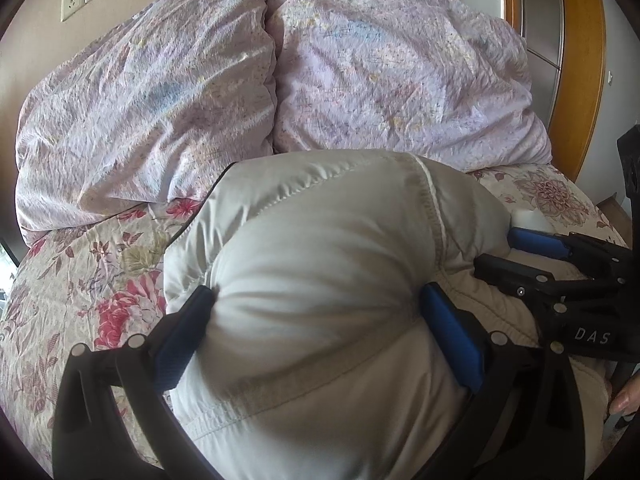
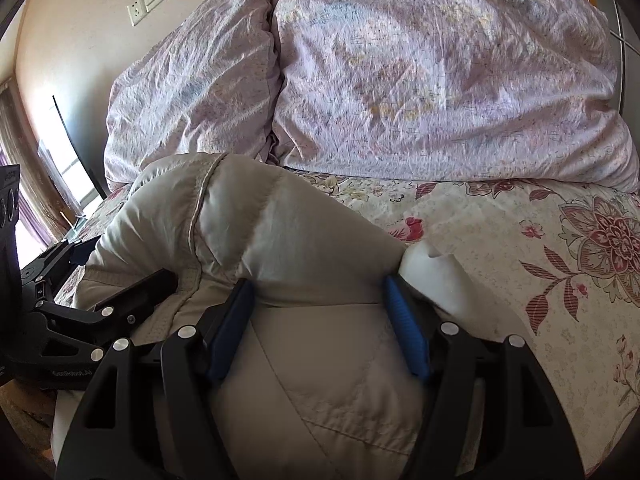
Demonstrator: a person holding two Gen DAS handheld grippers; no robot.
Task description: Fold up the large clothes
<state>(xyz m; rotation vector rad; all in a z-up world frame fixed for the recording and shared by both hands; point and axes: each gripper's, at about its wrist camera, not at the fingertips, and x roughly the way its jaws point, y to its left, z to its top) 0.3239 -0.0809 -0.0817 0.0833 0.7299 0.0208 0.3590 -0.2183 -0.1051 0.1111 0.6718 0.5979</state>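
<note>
A puffy light-grey down jacket [image 1: 320, 248] lies bunched on the floral bedspread [image 1: 80, 280]. My left gripper [image 1: 316, 300] is shut on a thick bulge of the jacket, its blue pads [image 1: 452, 336] pressing in on both sides. My right gripper [image 2: 320, 292] is shut on another thick fold of the same jacket [image 2: 280, 240]. The right gripper also shows at the right of the left wrist view [image 1: 516, 252]. The left gripper shows at the left of the right wrist view [image 2: 120, 300]. The two grippers sit close together, side by side.
Two large lilac pillows [image 1: 392, 80] lean against the wall at the head of the bed, just behind the jacket. A wooden headboard frame [image 1: 580, 60] stands at the right. Wall sockets [image 1: 72, 0] are at upper left. A window [image 2: 24, 208] is at the left.
</note>
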